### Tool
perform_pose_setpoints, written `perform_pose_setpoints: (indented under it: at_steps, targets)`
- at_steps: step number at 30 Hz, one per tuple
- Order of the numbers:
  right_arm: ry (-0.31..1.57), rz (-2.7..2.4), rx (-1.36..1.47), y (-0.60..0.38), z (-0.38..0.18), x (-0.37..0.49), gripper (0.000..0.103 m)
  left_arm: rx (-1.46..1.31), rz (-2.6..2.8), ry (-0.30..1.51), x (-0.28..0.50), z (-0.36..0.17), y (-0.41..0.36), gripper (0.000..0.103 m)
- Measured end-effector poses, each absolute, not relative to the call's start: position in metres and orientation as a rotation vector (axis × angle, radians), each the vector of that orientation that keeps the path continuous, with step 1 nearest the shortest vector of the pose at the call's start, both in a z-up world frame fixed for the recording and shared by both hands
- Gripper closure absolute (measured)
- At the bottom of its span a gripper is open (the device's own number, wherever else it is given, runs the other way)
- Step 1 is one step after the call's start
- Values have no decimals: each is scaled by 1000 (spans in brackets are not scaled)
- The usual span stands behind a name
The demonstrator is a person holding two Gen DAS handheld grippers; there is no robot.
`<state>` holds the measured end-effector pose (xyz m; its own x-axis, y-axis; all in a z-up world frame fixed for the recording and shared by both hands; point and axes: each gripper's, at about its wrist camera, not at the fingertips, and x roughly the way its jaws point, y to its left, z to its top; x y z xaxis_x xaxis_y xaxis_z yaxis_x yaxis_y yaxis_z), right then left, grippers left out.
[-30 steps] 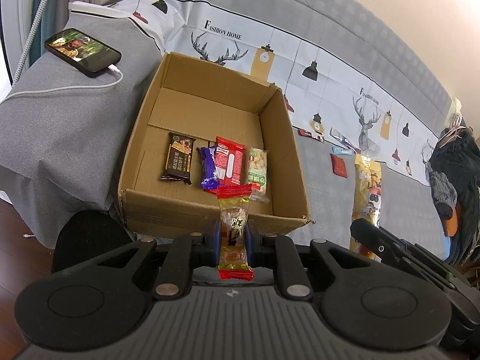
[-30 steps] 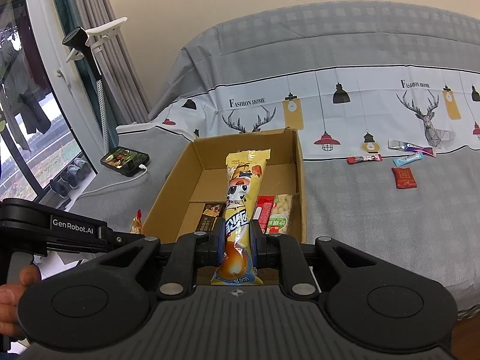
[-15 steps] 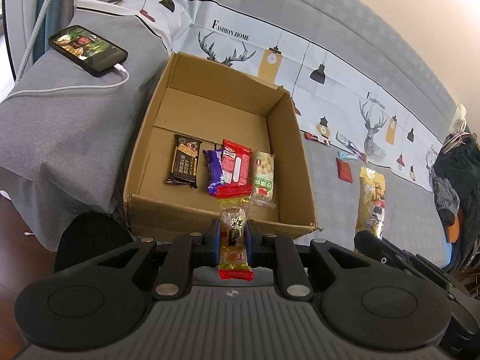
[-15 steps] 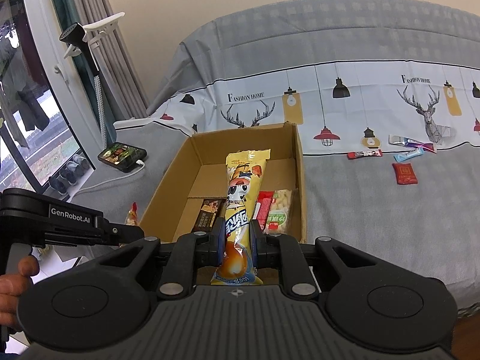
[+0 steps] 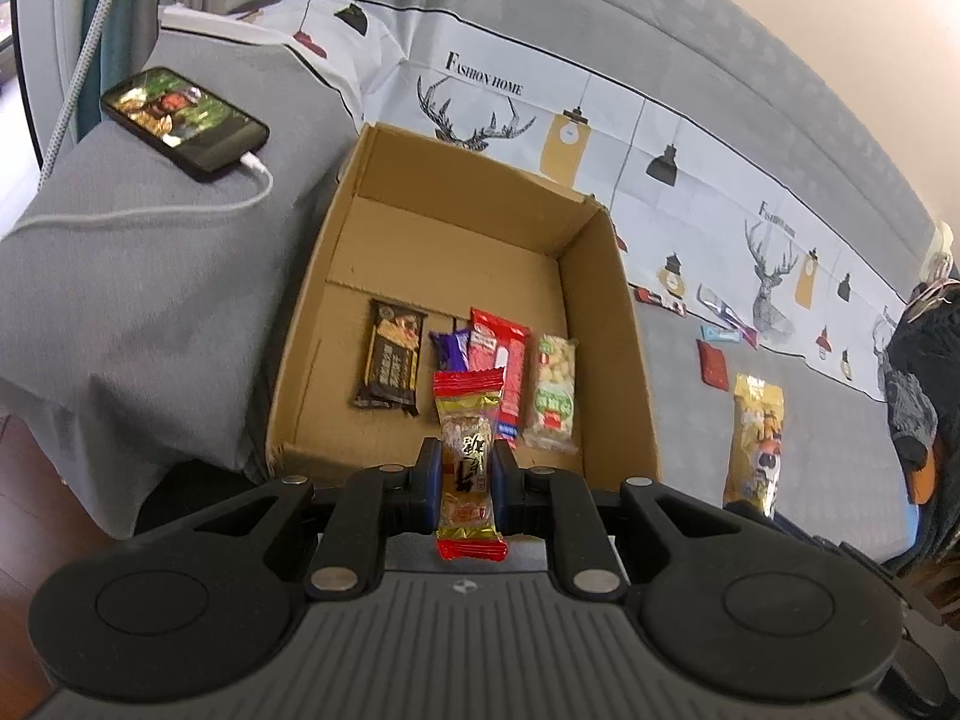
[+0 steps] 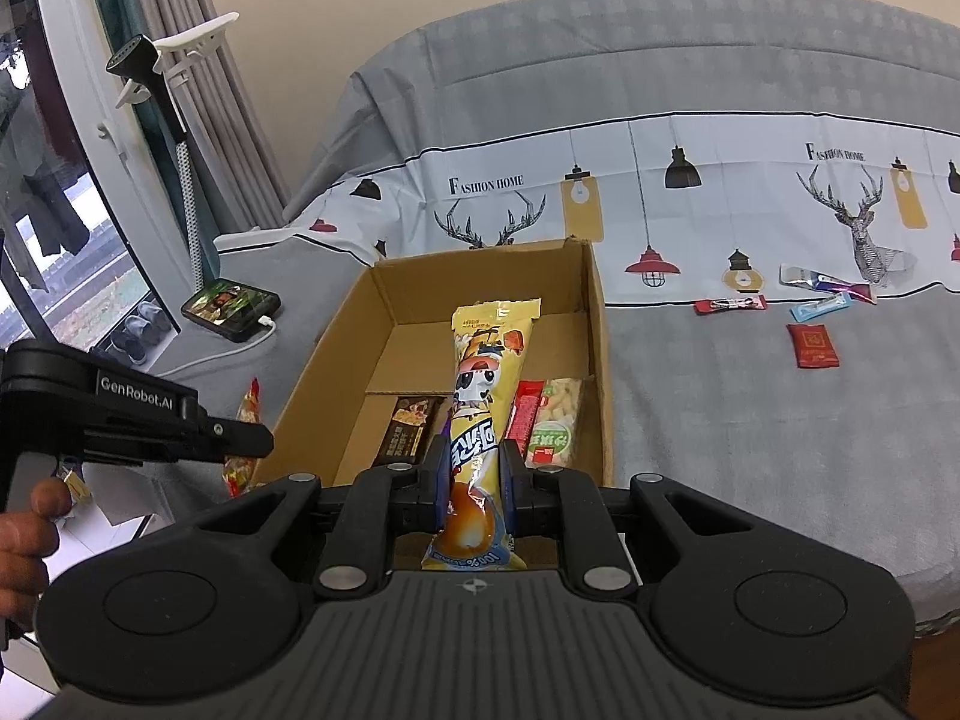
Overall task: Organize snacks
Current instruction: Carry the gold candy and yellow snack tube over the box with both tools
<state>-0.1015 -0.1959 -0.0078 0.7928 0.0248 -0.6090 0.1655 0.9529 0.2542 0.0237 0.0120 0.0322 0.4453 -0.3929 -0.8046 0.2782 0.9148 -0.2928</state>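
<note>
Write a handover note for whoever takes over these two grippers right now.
Left gripper: shut on a red-and-gold snack, at the box's near edge.
Right gripper: shut on a long yellow pack, over the box.
Done: four snacks in the box: dark bar, purple pack, red pack, green-label pack.
Left: drop both held snacks in, then fetch the loose packets on the bed cover.
</note>
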Motion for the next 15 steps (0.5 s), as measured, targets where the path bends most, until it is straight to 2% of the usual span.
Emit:
perform_pose_setpoints:
  at_steps: [15]
  targets:
    - [669,-61,317,-206,-16,-46,86,-51,-397,1016,87,36,-17,85]
